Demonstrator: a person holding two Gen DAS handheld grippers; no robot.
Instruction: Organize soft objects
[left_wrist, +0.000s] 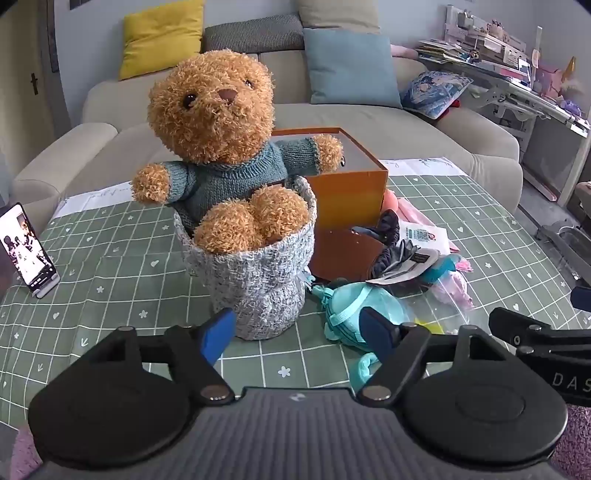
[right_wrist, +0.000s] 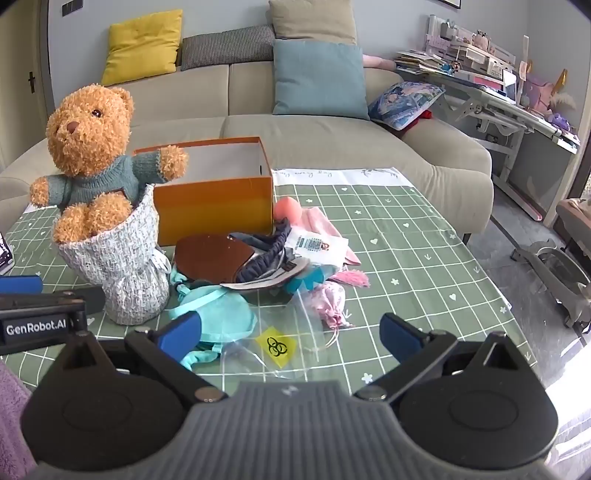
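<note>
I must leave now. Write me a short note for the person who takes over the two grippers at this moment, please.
Left gripper: open, empty, above the table in front of the grey knitted bag.
Right gripper: open, empty, above the clear plastic bag.
Things: teddy bear sits in the knitted bag. The orange box behind it looks empty as far as visible. The turquoise pouch, dark scrunchie and pink items lie in a loose pile on the green tablecloth.
Done: only the bear seems placed.
Left: sort the pile, probably into the box.
</note>
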